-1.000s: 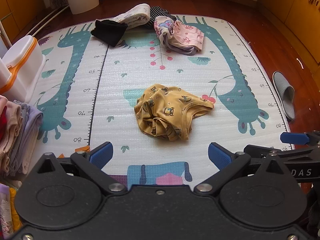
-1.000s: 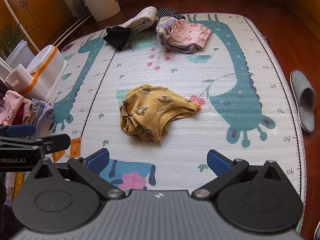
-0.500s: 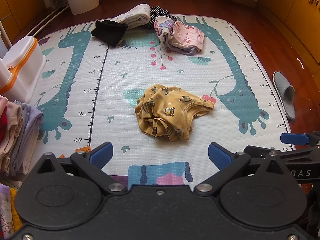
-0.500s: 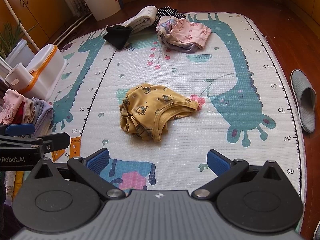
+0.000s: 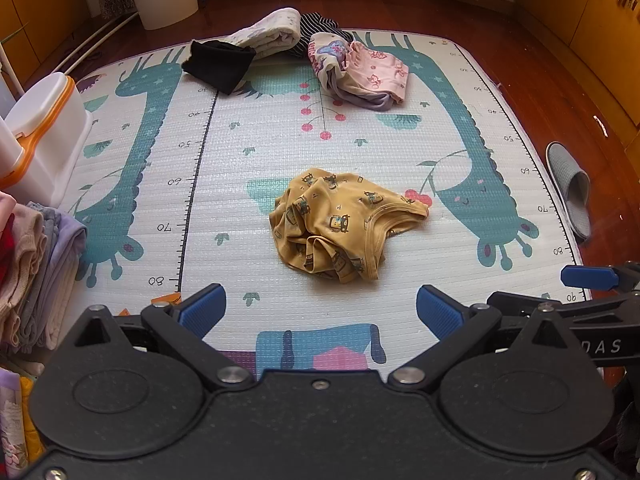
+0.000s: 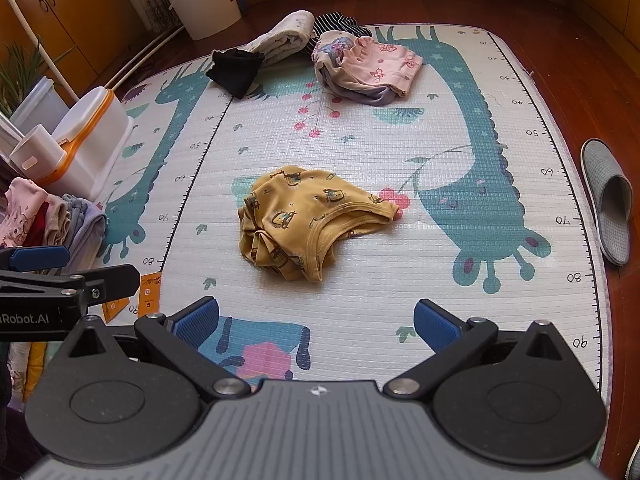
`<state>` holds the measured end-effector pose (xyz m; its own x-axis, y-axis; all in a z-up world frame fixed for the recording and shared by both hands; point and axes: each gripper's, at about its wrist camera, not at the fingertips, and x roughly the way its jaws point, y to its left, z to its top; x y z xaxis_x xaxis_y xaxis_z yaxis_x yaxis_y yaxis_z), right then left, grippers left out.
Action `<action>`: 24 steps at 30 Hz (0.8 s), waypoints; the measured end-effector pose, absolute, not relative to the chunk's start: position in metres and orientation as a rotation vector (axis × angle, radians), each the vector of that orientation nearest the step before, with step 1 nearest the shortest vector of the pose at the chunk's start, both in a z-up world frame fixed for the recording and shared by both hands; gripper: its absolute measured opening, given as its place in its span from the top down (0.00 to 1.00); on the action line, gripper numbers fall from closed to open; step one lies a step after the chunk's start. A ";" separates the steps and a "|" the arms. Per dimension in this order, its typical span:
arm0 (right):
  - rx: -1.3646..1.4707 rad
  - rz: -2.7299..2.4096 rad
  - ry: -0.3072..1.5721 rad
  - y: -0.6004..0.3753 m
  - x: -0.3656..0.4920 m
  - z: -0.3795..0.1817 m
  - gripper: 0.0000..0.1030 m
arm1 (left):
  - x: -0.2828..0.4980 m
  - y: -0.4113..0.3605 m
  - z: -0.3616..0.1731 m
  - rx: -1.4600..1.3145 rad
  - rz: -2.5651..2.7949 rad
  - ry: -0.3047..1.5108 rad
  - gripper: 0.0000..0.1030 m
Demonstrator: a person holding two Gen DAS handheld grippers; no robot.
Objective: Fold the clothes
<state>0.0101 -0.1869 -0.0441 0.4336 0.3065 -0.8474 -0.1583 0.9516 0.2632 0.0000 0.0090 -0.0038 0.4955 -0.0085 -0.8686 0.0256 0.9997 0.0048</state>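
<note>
A: Yellow shirt [image 5: 336, 224]?
B: Crumpled mid-mat [image 5: 240, 152], at 12 o'clock; its folds hide the sleeves

A: Grippers?
B: Left gripper [image 5: 320, 312] and right gripper [image 6: 316, 320] spread wide, empty

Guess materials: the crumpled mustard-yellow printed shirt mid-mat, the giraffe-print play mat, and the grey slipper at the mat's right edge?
Crumpled mustard-yellow printed shirt: likely soft cotton knit, matte; it slumps in loose folds and has a ribbed-looking neck band.
Giraffe-print play mat: probably foam with a printed plastic skin; fine embossed grid, slight sheen.
Grey slipper: seemingly woven or waffle-textured fabric, matte; the sole is not visible.
</note>
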 end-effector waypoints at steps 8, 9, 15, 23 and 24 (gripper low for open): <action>0.147 0.290 1.090 -0.187 0.011 -0.046 0.00 | 0.000 0.007 -0.006 0.027 -0.026 1.051 0.00; 0.144 0.290 1.090 -0.186 0.011 -0.047 0.00 | 0.000 0.006 -0.007 0.031 -0.030 1.050 0.00; 0.084 0.278 1.094 -0.181 0.014 -0.056 0.00 | 0.000 0.001 -0.016 0.070 -0.061 1.031 0.00; -0.013 0.238 1.102 -0.183 0.022 -0.079 0.00 | 0.002 -0.001 -0.037 0.159 -0.082 0.966 0.00; -0.019 0.234 1.106 -0.184 0.023 -0.083 0.00 | 0.002 -0.002 -0.041 0.180 -0.090 0.954 0.00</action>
<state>0.0230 -0.1844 -0.0826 0.4264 0.1775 -0.8870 -0.1963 0.9753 0.1008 0.0015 -0.0019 -0.0407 0.5764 0.0027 -0.8171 0.1560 0.9812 0.1134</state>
